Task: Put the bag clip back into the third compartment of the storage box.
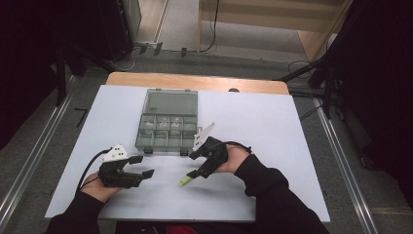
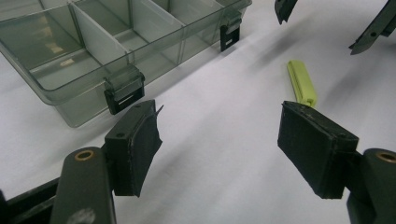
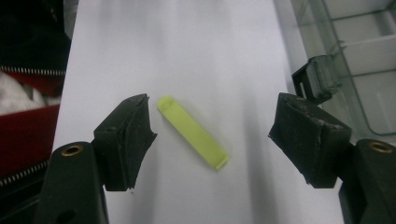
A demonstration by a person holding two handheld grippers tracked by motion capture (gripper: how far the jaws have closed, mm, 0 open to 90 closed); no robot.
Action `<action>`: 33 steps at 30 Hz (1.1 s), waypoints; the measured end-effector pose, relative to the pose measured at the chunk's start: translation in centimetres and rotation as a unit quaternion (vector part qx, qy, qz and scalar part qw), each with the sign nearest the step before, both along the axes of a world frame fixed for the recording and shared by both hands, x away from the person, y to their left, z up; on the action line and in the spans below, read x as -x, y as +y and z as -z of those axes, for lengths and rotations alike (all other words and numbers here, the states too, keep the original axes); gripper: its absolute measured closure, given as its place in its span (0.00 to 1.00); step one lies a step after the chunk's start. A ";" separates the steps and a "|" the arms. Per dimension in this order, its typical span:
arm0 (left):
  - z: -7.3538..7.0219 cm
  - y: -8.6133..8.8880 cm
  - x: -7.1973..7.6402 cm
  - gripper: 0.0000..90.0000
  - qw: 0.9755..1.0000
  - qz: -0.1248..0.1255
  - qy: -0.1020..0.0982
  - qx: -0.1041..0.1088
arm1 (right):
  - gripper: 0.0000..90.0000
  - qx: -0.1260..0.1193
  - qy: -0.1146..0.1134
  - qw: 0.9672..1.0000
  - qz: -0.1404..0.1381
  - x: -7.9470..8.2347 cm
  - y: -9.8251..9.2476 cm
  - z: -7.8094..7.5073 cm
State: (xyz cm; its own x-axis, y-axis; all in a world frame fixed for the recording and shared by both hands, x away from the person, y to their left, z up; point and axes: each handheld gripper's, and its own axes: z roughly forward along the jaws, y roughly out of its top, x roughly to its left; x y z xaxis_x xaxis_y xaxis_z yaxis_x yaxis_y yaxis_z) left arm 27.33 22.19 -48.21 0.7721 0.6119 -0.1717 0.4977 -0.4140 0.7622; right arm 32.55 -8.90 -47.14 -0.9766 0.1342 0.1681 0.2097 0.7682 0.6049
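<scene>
A small yellow-green plastic piece (image 1: 184, 181) lies flat on the white table sheet (image 1: 272, 146) near the front. My right gripper (image 1: 192, 165) hovers open just over it; in the right gripper view the piece (image 3: 192, 132) lies on the sheet between the spread jaws of that gripper (image 3: 215, 123), touching neither. My left gripper (image 1: 146, 165) stands open and empty to the left of the piece. In the left gripper view the left gripper (image 2: 219, 144) faces the piece (image 2: 302, 83), with the right gripper (image 2: 327, 23) beyond.
A clear grey compartment box (image 1: 167, 126) sits open behind both grippers, its lid laid back. Its black front latches (image 2: 123, 93) hang close to the left gripper. The box corner and one latch (image 3: 315, 79) are just right of the right gripper.
</scene>
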 end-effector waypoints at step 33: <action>0.1 0.2 0.0 0.32 1.000 -0.004 0.002 -0.005 | 0.48 0.046 -0.035 0.995 -0.079 0.6 2.2 2.5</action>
